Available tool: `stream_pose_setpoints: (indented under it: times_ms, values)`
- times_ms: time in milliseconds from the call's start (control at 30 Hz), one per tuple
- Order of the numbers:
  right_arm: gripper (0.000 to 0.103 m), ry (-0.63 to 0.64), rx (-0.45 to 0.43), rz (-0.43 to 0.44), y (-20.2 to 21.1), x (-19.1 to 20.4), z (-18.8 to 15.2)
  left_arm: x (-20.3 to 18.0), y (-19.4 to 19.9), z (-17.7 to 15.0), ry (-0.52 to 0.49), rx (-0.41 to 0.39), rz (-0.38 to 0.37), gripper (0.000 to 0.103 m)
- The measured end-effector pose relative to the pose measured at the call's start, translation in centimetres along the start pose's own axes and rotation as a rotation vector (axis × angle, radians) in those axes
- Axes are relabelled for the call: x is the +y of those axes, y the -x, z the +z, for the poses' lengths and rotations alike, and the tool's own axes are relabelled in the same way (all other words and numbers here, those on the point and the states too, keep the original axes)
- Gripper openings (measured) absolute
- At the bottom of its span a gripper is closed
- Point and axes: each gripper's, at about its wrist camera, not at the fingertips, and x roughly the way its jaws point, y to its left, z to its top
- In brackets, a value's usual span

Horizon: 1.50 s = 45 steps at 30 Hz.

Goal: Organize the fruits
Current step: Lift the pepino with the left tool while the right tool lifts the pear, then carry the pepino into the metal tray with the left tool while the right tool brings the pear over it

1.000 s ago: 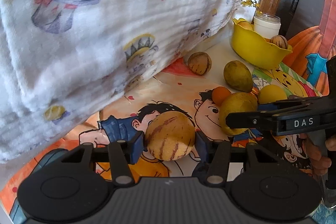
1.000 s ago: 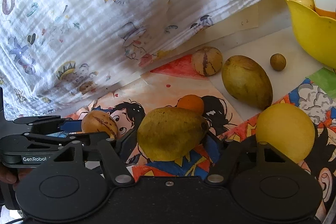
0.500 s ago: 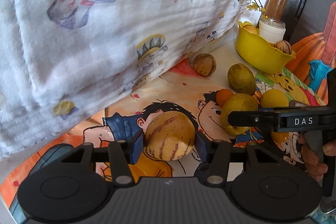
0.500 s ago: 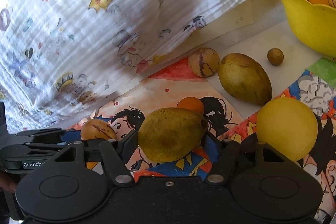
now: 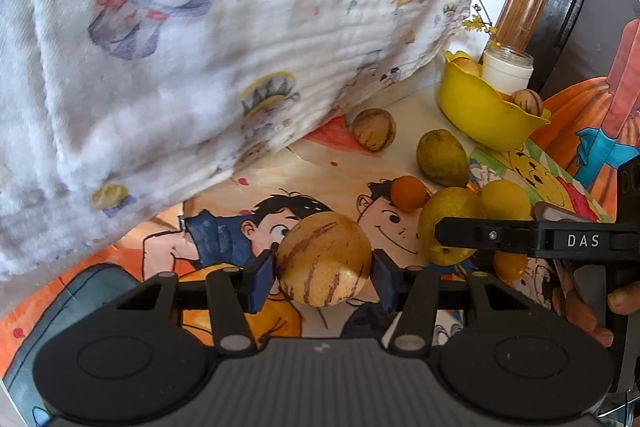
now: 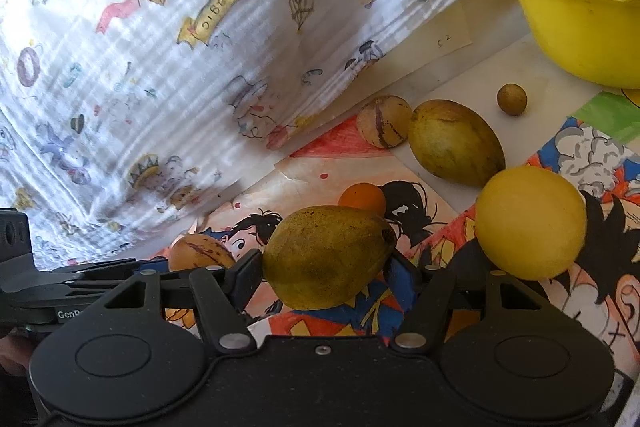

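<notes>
The left tongs (image 5: 324, 273) are closed on a round tan fruit with dark red stripes (image 5: 324, 259), their blue pads pressing it from both sides just above the cartoon-printed cover of the table (image 5: 224, 195). The right tongs (image 6: 328, 273) grip a green-yellow pear-shaped fruit (image 6: 328, 257) across its width, its stem end pointing to the right. Just beside that fruit lies a round yellow fruit (image 6: 530, 221), and a small orange fruit (image 6: 362, 199) sits right behind it. Farther back a second striped fruit (image 6: 384, 123) touches a larger green-yellow fruit (image 6: 456, 143), with a small brown ball-shaped fruit (image 6: 512, 99) lying apart on the white part of the table. A yellow bowl (image 6: 584, 31) stands at the far right corner with several fruits in it, one of them striped, and a white jar (image 5: 507, 69) behind it. A white cloth printed with cartoon figures (image 5: 200, 47) hangs over the left side. Fingers of a hand (image 5: 580, 311) show under the right tongs in the left view.
</notes>
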Motion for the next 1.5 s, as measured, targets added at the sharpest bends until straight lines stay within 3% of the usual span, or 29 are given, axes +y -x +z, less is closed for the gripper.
stream_pose_setpoints:
  times_ms: [367, 600, 900, 1167, 1500]
  values:
    - [0.067, -0.053, -0.106, 0.031, 6.9, -1.0, -0.7, -2.6, 1.1, 0.1, -0.019, -0.017, -0.033, 0.056]
    - [0.067, -0.072, -0.202, -0.045, 13.8, -3.7, -1.5, -6.3, 1.2, -0.2, -0.039, -0.013, -0.093, 0.056]
    - [0.067, -0.154, -0.286, -0.178, 21.2, -9.2, -4.8, -13.8, 0.1, -0.9, -0.107, 0.021, -0.21, 0.056]
    - [0.067, -0.194, -0.276, -0.284, 23.6, -12.7, -7.8, -19.9, -0.5, -2.9, -0.182, 0.061, -0.31, 0.056]
    - [0.067, -0.179, -0.244, -0.351, 22.4, -13.5, -8.4, -24.0, -2.3, -5.7, -0.27, 0.129, -0.335, 0.056]
